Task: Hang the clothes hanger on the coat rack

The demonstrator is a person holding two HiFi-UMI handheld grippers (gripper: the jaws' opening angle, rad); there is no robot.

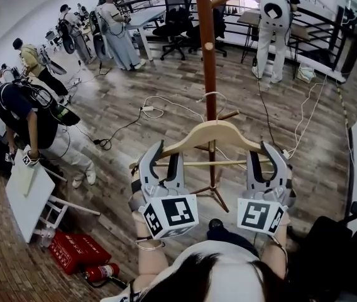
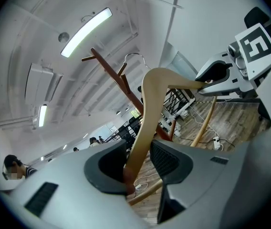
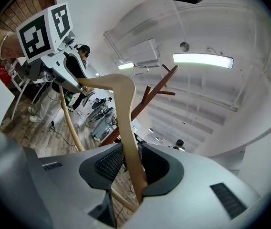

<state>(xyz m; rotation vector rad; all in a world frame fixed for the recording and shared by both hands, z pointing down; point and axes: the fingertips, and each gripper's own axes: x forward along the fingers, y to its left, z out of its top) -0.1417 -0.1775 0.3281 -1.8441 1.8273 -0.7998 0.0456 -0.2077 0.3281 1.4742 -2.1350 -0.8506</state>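
- The wooden coat rack [image 1: 208, 55] rises from a plank floor [image 1: 166, 87], its pole running to 12 o'clock in the head view.
- The pale wooden clothes hanger [image 1: 211, 131] is held level in the air, just in front of the pole. Its wire hook points to 12 o'clock, close beside the pole; contact cannot be made out.
- The left gripper [image 1: 164, 159] clamps the hanger's 9 o'clock arm between its pads.
- The right gripper [image 1: 265, 160] clamps the 3 o'clock arm likewise.
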